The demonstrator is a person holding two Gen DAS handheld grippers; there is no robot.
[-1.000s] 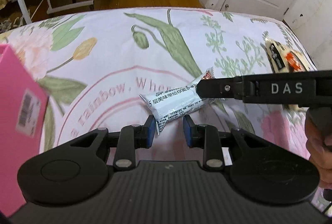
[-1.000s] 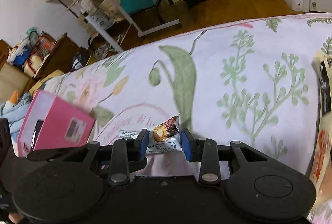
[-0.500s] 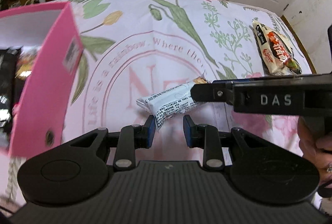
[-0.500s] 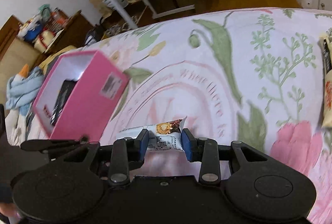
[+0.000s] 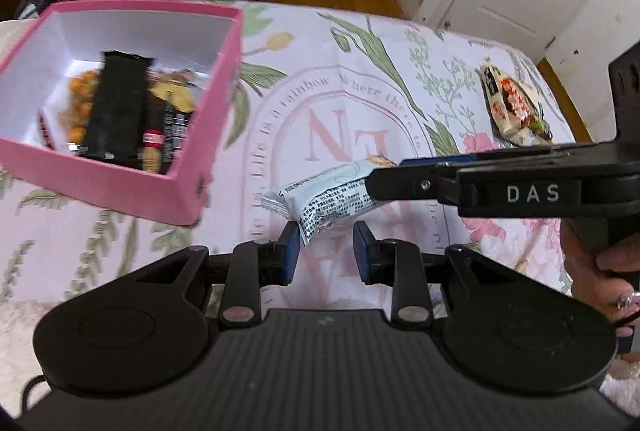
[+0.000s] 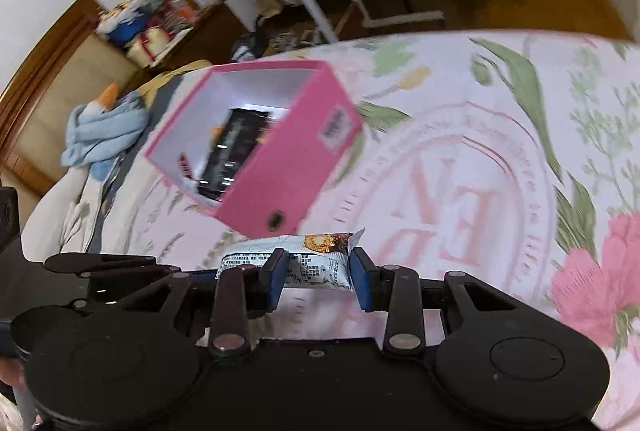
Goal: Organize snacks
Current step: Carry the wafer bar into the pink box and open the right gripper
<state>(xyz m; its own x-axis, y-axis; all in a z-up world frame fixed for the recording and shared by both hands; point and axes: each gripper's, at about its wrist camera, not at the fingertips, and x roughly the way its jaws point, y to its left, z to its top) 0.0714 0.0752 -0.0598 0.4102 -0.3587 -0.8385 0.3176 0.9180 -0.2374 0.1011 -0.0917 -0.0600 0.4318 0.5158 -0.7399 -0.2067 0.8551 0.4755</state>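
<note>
A white snack bar packet hangs in the air above the floral cloth; it also shows in the right wrist view. My right gripper is shut on one end of it and reaches in from the right of the left wrist view. My left gripper is partly open just below the packet's other end, its left pad close to the wrapper. A pink box with several snacks inside stands to the left, also seen in the right wrist view.
Another snack pack lies on the cloth at the far right. A blue cloth lies beyond the box. The floral cloth ends at a far edge, with wooden floor, a door and furniture behind.
Both grippers have risen and swung left with the packet. The pink box has come into full view, its open top and contents now showing. The left jaws stayed equally apart.
</note>
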